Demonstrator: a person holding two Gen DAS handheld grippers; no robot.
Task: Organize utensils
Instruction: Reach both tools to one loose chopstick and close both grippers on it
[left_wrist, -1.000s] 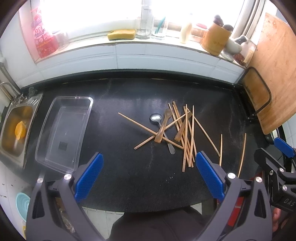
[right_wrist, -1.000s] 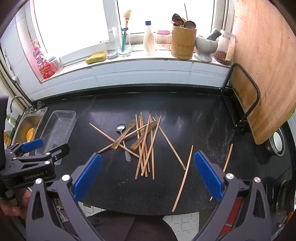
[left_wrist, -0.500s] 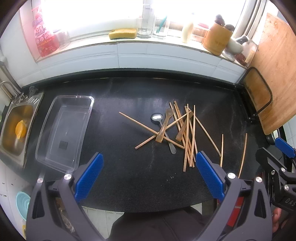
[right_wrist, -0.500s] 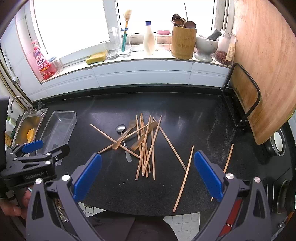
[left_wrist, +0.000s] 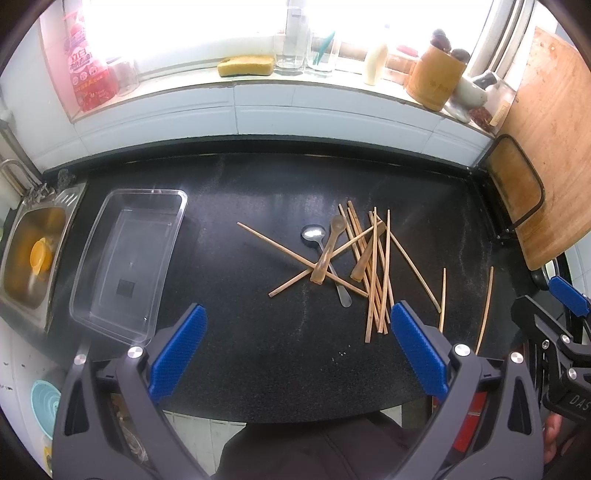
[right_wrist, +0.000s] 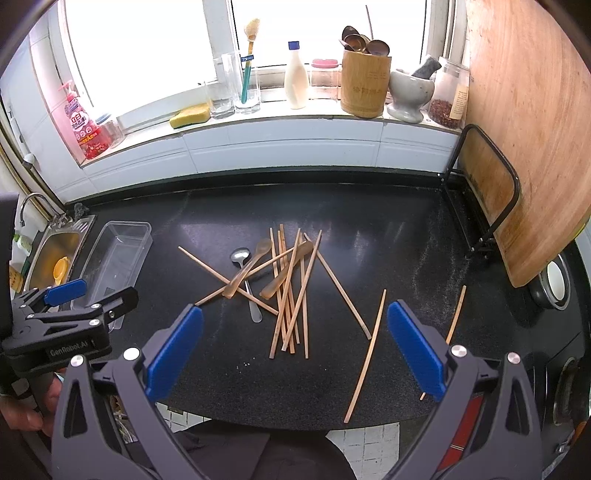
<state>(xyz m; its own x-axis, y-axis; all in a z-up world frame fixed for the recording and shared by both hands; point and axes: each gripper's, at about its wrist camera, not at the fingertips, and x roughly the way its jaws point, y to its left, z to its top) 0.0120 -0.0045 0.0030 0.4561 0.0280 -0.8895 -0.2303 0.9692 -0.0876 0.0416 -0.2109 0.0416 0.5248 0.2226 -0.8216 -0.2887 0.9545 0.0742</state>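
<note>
A pile of wooden chopsticks (left_wrist: 376, 269) (right_wrist: 291, 295) lies crossed on the black counter (left_wrist: 258, 325) with a metal spoon (left_wrist: 327, 258) (right_wrist: 245, 277) and two wooden spoons (left_wrist: 328, 247) (right_wrist: 247, 271) among them. Two loose chopsticks (right_wrist: 365, 354) lie to the right. A clear plastic tray (left_wrist: 125, 258) (right_wrist: 118, 258) stands empty at the left. My left gripper (left_wrist: 295, 354) is open and empty above the counter's front edge. My right gripper (right_wrist: 293, 354) is open and empty, also near the front edge.
A steel sink (left_wrist: 29, 251) with an orange cup lies left of the tray. A wooden cutting board (right_wrist: 528, 140) leans in a black rack (right_wrist: 491, 206) at the right. The windowsill holds a bamboo utensil holder (right_wrist: 364, 85), bottles, glasses and a sponge (right_wrist: 190, 114).
Both grippers have drifted slightly; the view of the counter has shifted a little. Nothing on the counter has moved.
</note>
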